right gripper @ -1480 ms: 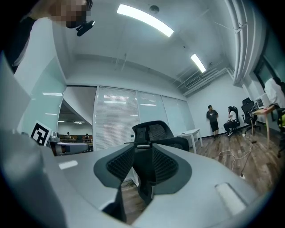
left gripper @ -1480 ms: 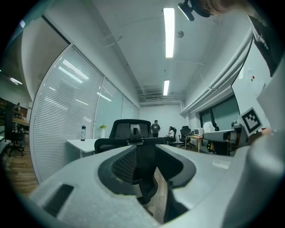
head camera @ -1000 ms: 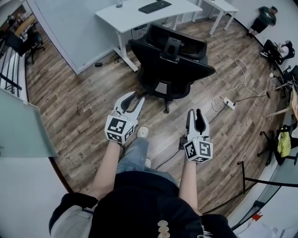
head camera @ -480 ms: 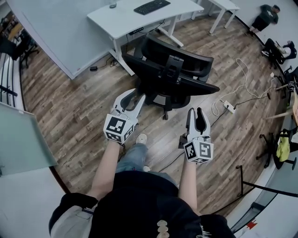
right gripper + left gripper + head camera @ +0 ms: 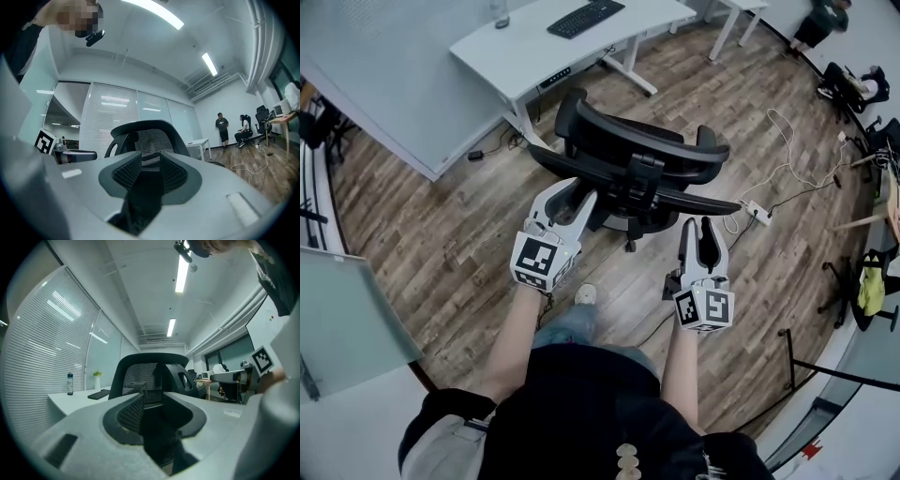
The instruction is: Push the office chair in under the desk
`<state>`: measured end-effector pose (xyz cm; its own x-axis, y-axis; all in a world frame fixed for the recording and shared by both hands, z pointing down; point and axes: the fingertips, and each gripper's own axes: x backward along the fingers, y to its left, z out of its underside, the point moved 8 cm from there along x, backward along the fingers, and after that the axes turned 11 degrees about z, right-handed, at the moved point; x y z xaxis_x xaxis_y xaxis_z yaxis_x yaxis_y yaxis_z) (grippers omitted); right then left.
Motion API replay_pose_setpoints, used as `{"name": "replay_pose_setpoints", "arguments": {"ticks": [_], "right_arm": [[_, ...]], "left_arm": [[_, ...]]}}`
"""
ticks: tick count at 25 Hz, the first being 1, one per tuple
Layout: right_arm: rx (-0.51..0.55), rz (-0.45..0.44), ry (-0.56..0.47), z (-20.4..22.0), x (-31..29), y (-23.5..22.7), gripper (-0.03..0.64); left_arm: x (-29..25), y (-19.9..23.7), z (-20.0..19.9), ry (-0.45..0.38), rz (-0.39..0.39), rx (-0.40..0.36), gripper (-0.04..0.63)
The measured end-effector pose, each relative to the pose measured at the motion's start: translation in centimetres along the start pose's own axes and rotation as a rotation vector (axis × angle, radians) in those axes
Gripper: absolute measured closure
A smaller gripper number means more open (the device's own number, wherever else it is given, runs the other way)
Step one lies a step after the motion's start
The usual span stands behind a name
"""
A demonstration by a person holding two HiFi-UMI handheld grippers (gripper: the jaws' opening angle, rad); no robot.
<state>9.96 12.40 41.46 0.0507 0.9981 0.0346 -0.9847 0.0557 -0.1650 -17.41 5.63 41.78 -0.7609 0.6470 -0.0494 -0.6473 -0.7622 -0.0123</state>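
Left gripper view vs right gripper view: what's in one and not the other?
Only the left gripper view: the desk top with a bottle, a keyboard and a small plant.

Only the right gripper view: a standing person and a seated person by the far wall, a white table, a cable on the wood floor.

Both: the office chair mesh back straight ahead. The left gripper and right gripper are open, with nothing between the jaws.

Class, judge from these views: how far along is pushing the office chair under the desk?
Done: nothing; the office chair stands out from the desk. In hand: left gripper and right gripper, fingers apart and empty, point at its backrest. Remaining: reach it, push it under.
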Motion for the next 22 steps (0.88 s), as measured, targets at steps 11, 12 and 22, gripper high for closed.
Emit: {"name": "replay_pose_setpoints", "arguments": {"ticks": [11, 12, 22], "right_arm": [[0.009, 0.035, 0.016, -0.5, -3.3, -0.2, 0.505], [0.011, 0.035, 0.017, -0.6, -3.5, -0.3, 0.505], [0.136, -0.063, 0.066, -1.4, -5.3, -1.1, 0.505]], "left_arm": [[-2.6, 2.6, -0.4, 0.014, 0.079, 0.011, 0.471], [-2.8, 2.6, -0.4, 0.014, 0.085, 0.009, 0.471], [-3.5, 3.4, -1.1, 0.115, 0.105, -0.112, 0.468]]}}
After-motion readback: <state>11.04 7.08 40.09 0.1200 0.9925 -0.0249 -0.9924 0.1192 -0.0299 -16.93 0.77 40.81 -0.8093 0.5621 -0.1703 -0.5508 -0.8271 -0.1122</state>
